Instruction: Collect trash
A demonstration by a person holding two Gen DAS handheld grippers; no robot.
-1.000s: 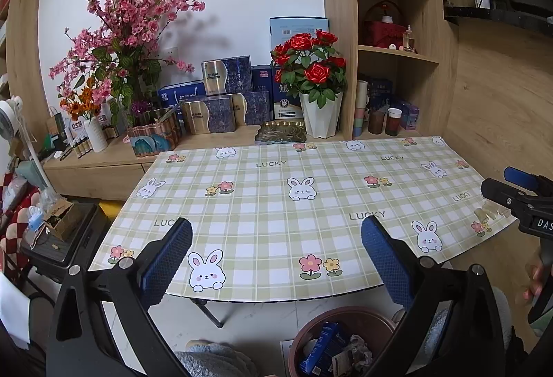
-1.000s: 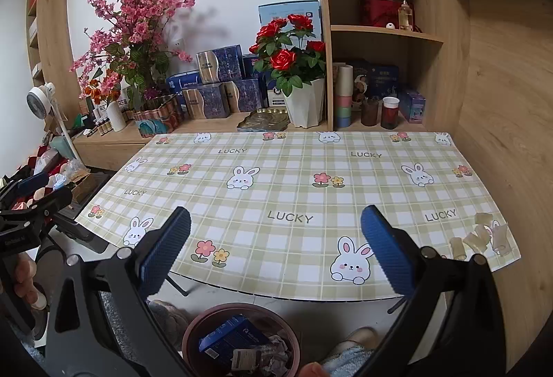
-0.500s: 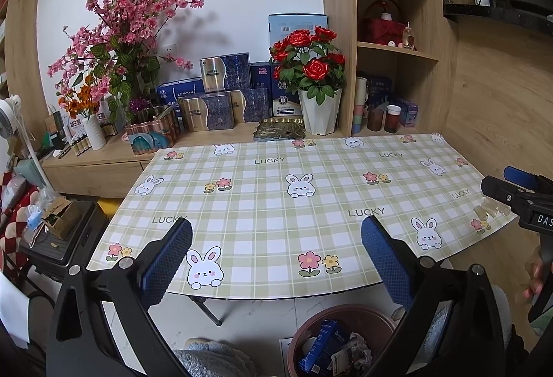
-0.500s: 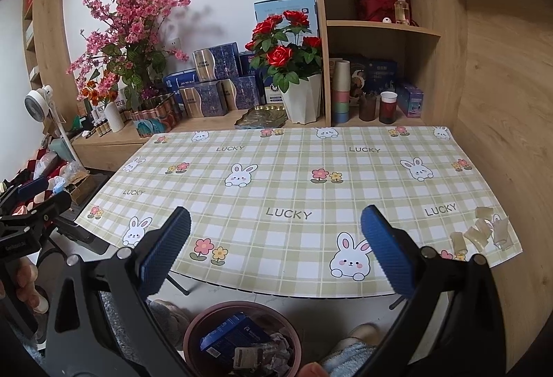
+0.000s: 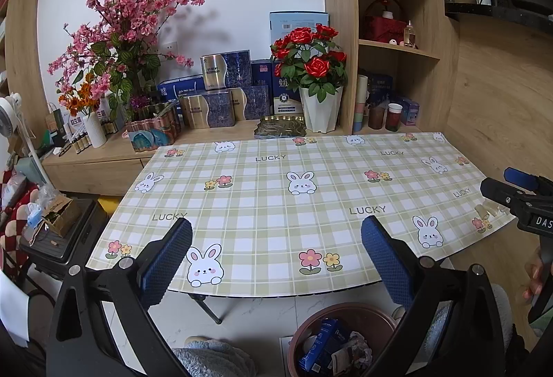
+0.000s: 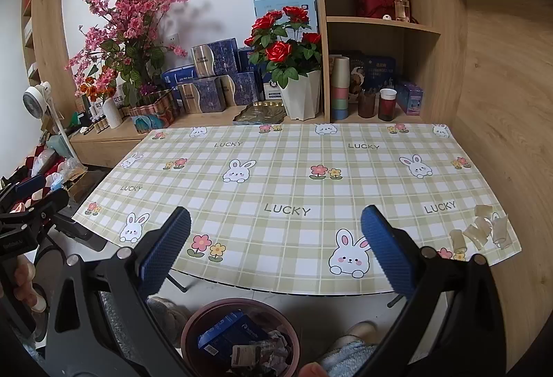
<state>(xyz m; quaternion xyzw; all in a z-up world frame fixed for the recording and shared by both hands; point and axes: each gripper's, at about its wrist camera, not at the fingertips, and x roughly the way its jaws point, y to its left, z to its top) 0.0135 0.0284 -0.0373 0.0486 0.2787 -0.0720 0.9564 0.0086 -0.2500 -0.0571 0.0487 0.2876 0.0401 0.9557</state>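
Observation:
A brown round bin (image 5: 342,339) stands on the floor under the table's near edge, holding a blue box (image 6: 228,332) and crumpled wrappers; it also shows in the right wrist view (image 6: 242,335). Several pale clear scraps (image 6: 480,232) lie at the table's near right corner, also seen in the left wrist view (image 5: 490,209). My left gripper (image 5: 276,259) is open and empty above the near table edge. My right gripper (image 6: 276,256) is open and empty, held back from the table and left of the scraps.
The table (image 6: 293,183) has a green checked cloth with rabbits. Behind it a wooden ledge holds a rose pot (image 6: 300,97), boxes, a gold tray (image 5: 280,128) and cups. A wooden wall is at right. A stool with clutter (image 5: 58,225) stands left.
Both views have drifted slightly back and up from the table. Both grippers stay open and empty. Nothing on the table has moved.

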